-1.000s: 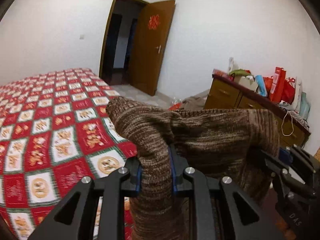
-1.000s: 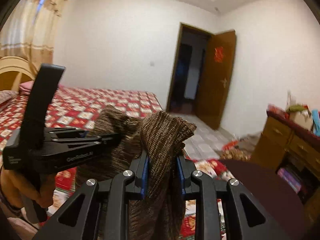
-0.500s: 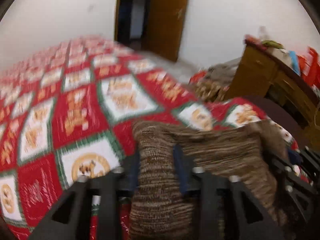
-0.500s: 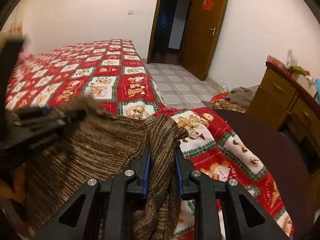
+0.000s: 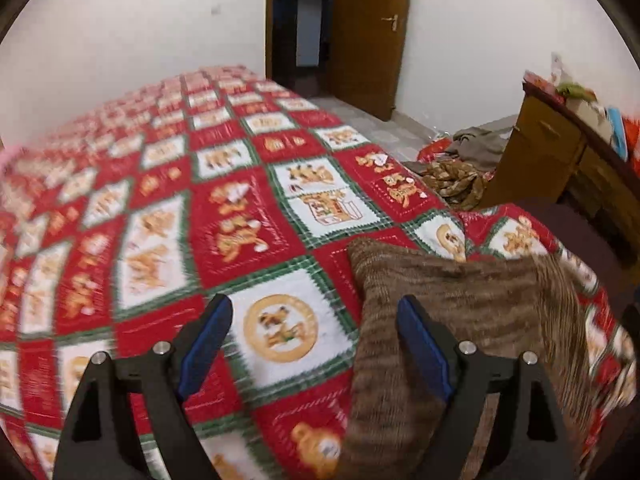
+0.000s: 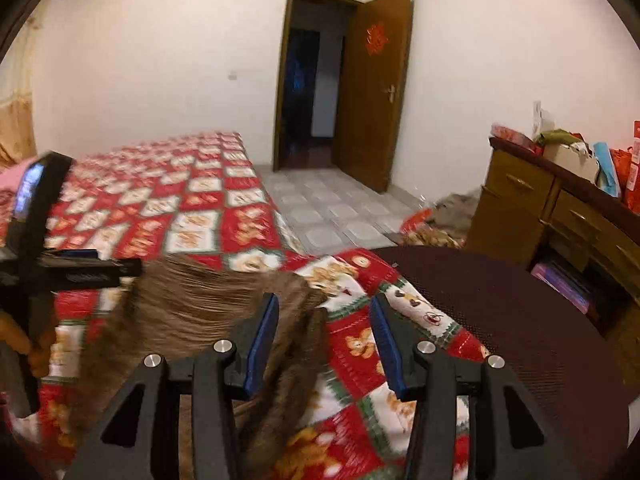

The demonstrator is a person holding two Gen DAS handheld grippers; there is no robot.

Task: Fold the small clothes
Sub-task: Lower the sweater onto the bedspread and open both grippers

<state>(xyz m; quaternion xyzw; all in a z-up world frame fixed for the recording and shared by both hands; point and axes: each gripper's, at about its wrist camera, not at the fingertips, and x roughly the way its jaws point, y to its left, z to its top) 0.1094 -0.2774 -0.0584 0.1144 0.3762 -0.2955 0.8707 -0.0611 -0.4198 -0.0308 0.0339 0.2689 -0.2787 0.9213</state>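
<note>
A brown striped knit garment (image 5: 460,292) lies on the red, white and green bedspread (image 5: 248,232). My left gripper (image 5: 314,320) is opening wide over a white quilt square. Nothing is between its pads, and its right finger (image 5: 420,340) rests against the garment's left edge. In the right wrist view the garment (image 6: 192,304) spreads to the left. My right gripper (image 6: 324,320) is opening, with a fold of the knit lying loose by its left finger (image 6: 262,332), not pinched. The left gripper's finger (image 6: 100,270) shows at the garment's far left corner.
A dark round seat (image 6: 500,320) sits close at the right of the bed. Behind it are a wooden dresser (image 6: 520,208) with bags on top, a heap of clothes (image 5: 456,184) on the tiled floor, and an open brown door (image 6: 372,88). A hand (image 6: 24,344) holds the left tool.
Both grippers have come down from mid-air to the bed. Their jaws have opened and let go of the knit garment, which now lies on the bedspread.
</note>
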